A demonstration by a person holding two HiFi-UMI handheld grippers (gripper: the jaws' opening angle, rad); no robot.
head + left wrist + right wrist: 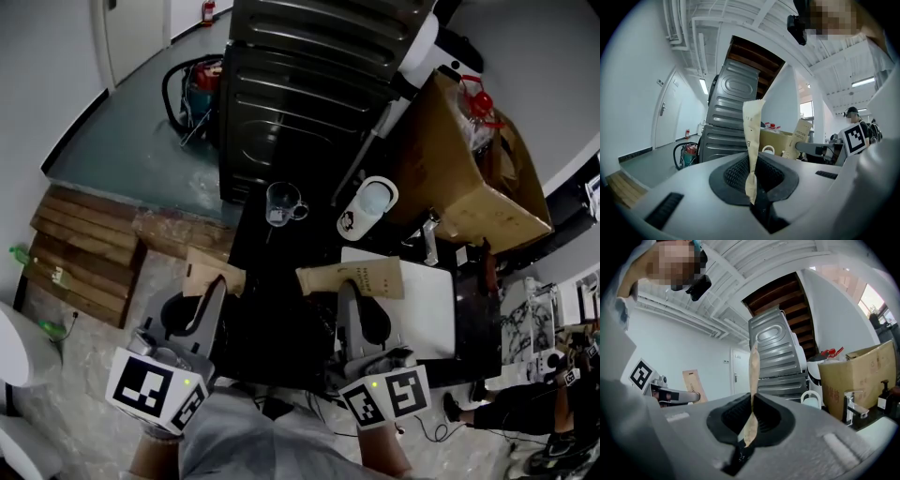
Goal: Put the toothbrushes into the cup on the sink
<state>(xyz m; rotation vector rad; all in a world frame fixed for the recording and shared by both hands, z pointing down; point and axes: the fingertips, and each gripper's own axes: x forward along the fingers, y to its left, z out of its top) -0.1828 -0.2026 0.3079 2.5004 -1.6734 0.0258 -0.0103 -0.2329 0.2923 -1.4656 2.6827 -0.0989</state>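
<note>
Left claw [216, 283] pinches the left packet [202, 265], right claw [349, 289] the right packet [373, 277]; the white cup [367, 208] stands ahead, nearer the right.

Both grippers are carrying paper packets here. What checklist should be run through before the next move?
1. left gripper shut on left packet: ok.
2. right gripper shut on right packet: ok.
3. Packets apart from each other: ok, the head view shows a gap.
4. glass cup upright, mouth free: ok.
5. Target vessel, glass cup or white mug: cannot tell.
6. Toothbrushes actually inside the packets: cannot tell.
</note>
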